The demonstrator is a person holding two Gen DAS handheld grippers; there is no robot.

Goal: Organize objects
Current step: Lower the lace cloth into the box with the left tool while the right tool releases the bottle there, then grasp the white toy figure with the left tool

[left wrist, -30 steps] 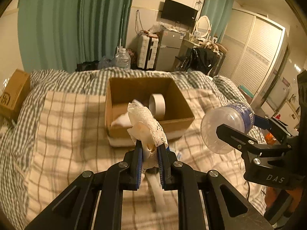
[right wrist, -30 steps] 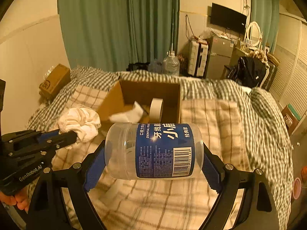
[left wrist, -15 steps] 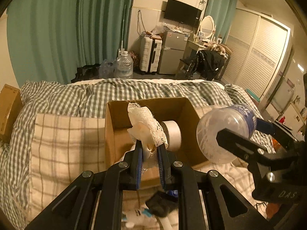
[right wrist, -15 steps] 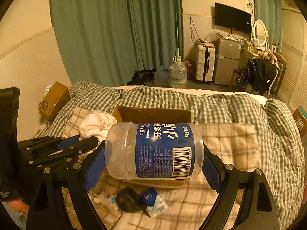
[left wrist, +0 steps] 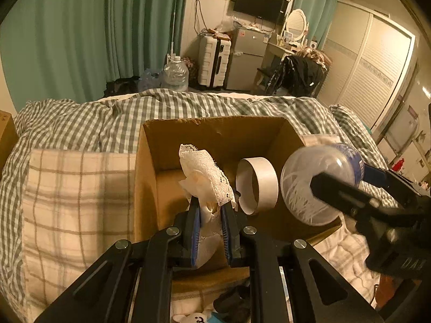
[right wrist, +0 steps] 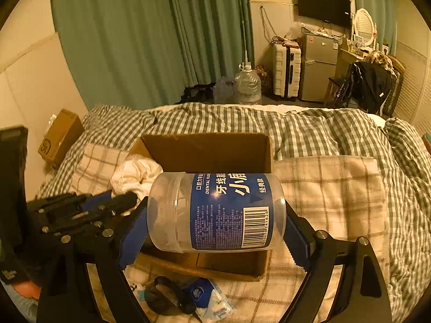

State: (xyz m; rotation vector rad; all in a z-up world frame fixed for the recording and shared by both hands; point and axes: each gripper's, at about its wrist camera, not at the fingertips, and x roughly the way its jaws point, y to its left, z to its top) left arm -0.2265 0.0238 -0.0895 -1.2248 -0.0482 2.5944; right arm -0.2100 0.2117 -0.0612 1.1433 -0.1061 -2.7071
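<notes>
My left gripper is shut on a white lace cloth and holds it over the near left part of the open cardboard box. A roll of tape stands on edge inside the box. My right gripper is shut on a clear plastic jar with a blue label, held sideways over the box's near right side. The jar also shows in the left wrist view. The left gripper and cloth show at the left of the right wrist view.
The box sits on a checked blanket on a bed. Small loose items, a dark object and a blue-white packet, lie in front of the box. A brown carton sits at the bed's far left. A suitcase, fridge and water jugs stand beyond.
Both grippers have moved forward and now hang over the box with their objects. The box looks closer and larger. The loose items in front of it came into view.
</notes>
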